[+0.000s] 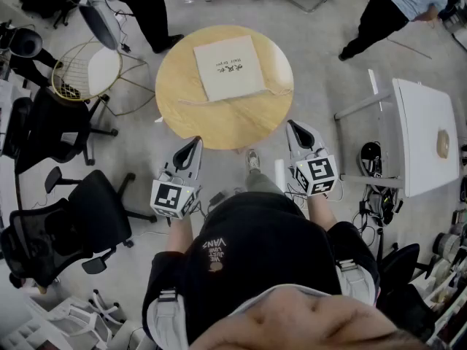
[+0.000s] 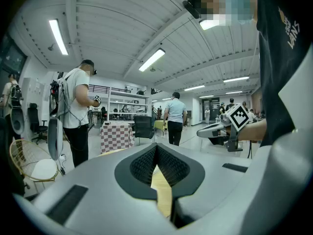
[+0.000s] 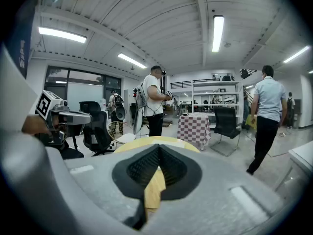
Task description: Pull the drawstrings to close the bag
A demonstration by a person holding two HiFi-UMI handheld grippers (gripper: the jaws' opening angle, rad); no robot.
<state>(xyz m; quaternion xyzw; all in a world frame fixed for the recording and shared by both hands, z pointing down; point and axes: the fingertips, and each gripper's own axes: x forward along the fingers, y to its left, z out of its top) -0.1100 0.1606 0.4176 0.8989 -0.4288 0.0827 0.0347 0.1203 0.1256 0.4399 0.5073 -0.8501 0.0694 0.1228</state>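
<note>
A cream drawstring bag [image 1: 228, 68] with dark print lies flat on the round wooden table [image 1: 182, 71], toward its far side. Thin drawstrings [image 1: 201, 100] trail from its near edge to left and right across the wood. My left gripper [image 1: 196, 142] hovers just short of the table's near-left rim, shut and empty. Off the near-right rim my right gripper [image 1: 291, 125] is also shut with nothing in it. In the left gripper view the jaws [image 2: 156, 148] meet, with the right gripper [image 2: 208, 129] visible beyond. The right gripper view shows closed jaws [image 3: 159, 151] over the table [image 3: 146, 142].
A wire chair with a white seat [image 1: 87, 71] stands left of the table, black office chairs [image 1: 95, 210] nearer left. A white table [image 1: 427, 133] is at the right. People stand at the back left [image 1: 153, 6] and back right [image 1: 394, 6].
</note>
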